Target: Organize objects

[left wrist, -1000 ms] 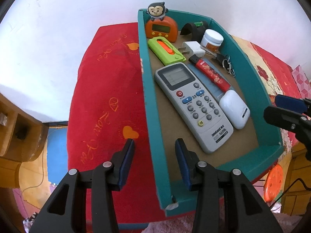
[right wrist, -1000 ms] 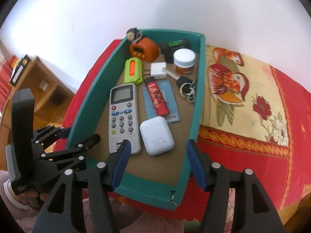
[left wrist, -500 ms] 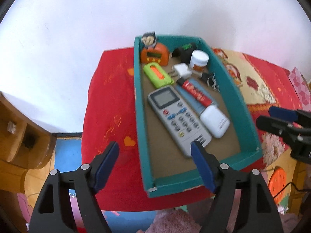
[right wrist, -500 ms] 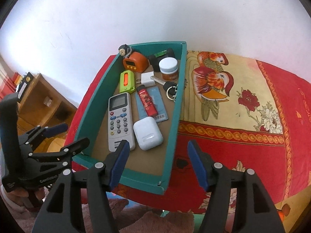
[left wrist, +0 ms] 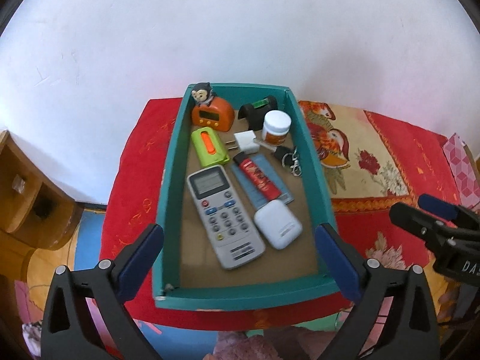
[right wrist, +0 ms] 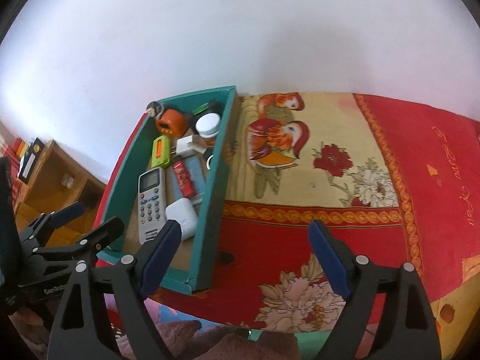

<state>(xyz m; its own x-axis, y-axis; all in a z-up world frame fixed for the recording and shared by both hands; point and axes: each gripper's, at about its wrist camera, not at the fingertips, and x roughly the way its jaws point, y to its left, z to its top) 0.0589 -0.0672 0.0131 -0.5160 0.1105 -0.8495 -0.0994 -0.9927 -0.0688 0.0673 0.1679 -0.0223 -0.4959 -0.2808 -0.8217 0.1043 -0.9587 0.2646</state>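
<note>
With both tongs spread & empty, I see the teal box (left wrist: 240, 295) w/ remote (left wrist: 223, 216) straight ahead of left tongs (left wrist: 240, 258), long axis pointing away; right tongs (right wrist: 244, 255) sit off to its right over the surface (right wrist: 300, 234).

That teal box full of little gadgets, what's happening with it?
A person is tidying small household things, using a hand-held gripper in each hand. Right now neither holds anything: the left hand-held gripper and the right hand-held gripper are both wide open, above the near edge of the cloth-covered table. The teal box sits on the table against the wall, holding a remote control, a white earbud case, a red lighter, a green case, a charger plug, keys, a jar and an orange clock.
</note>
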